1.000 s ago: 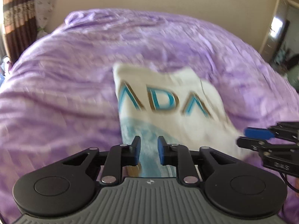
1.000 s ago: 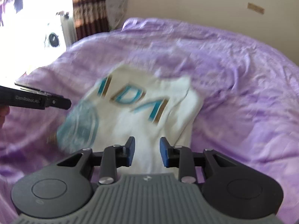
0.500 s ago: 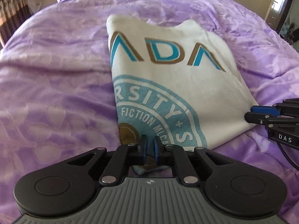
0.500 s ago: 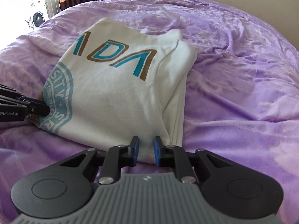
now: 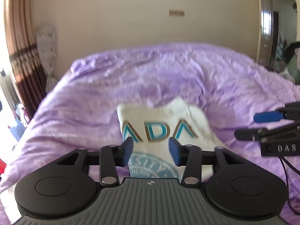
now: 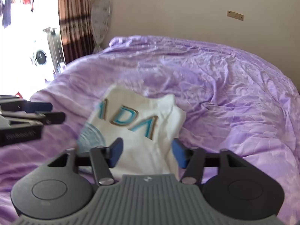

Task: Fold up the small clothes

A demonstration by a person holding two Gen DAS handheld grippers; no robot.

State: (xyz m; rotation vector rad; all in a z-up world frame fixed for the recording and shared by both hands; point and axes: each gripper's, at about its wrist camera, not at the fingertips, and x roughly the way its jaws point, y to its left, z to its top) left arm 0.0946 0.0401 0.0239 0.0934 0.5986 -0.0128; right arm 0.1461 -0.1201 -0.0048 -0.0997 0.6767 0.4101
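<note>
White cotton T-shirt with teal-and-gold "ADA" lettering and a round teal seal print lies folded into a compact rectangle on the bed, print side up, right in front of both tools. Nothing grips it.

Near: left gripper has its blue-padded fingers spread wide, with only the shirt's seal print visible through the gap; no contact. Right gripper is the same, jaws apart, nothing between them, the shirt's plain right half behind the gap. Each tool shows in the other's view, side by side at similar height, flanking the shirt's near edge. That reads as a symmetric two-handed stance: one tool per near corner, so a fold would stay square.

Both views are motion-blurred and tilted up toward the wall, so the tools look raised off the fabric, not pressing on it. Whether this is a pause between folds or the end, can't tell; the bundle looks neat enough to be near done.

Mid: rumpled purple satin bedspread under the shirt. Soft and slippery, so the shirt could slide if pushed rather than lifted.

Far: brown patterned curtain at the left, beige wall behind the bed.
</note>
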